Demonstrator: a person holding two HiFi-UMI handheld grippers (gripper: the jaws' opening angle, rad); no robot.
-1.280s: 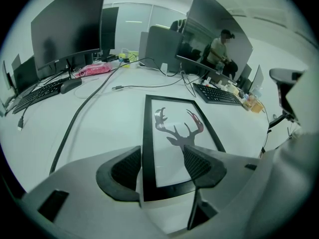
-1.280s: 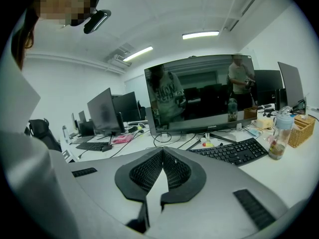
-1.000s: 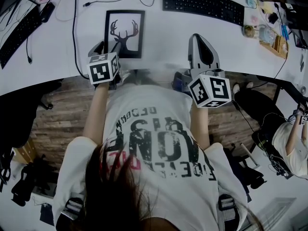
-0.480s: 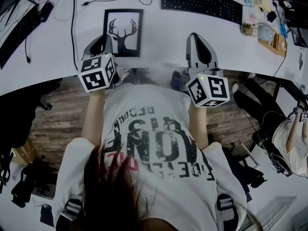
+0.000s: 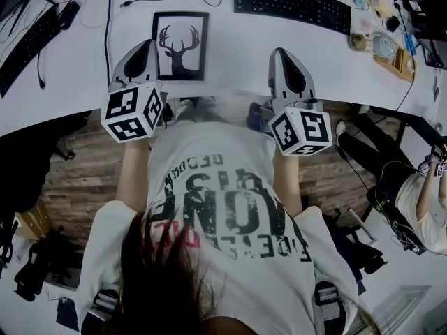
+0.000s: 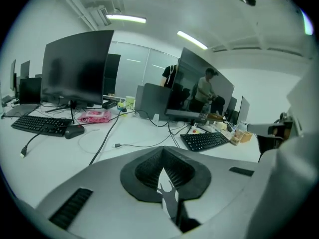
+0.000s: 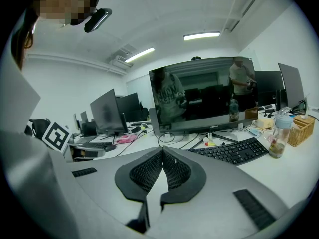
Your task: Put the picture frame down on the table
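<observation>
Lying flat on smooth white table (image 5: 230, 47): rectangular black-edged picture frame (image 5: 180, 45)

White table (image 5: 237, 47) – picture frame (image 5: 180, 46) flat near front edge, keyboard (image 5: 292, 4) behind, cables (image 5: 107, 33) left.

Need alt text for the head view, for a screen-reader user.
A black-framed picture of a deer silhouette lies flat on the white table, held by neither gripper. The left gripper, its jaws just closed on nothing, is beside the frame's left edge. The right gripper, also shut and empty, is apart to the right, near a black keyboard.
</observation>
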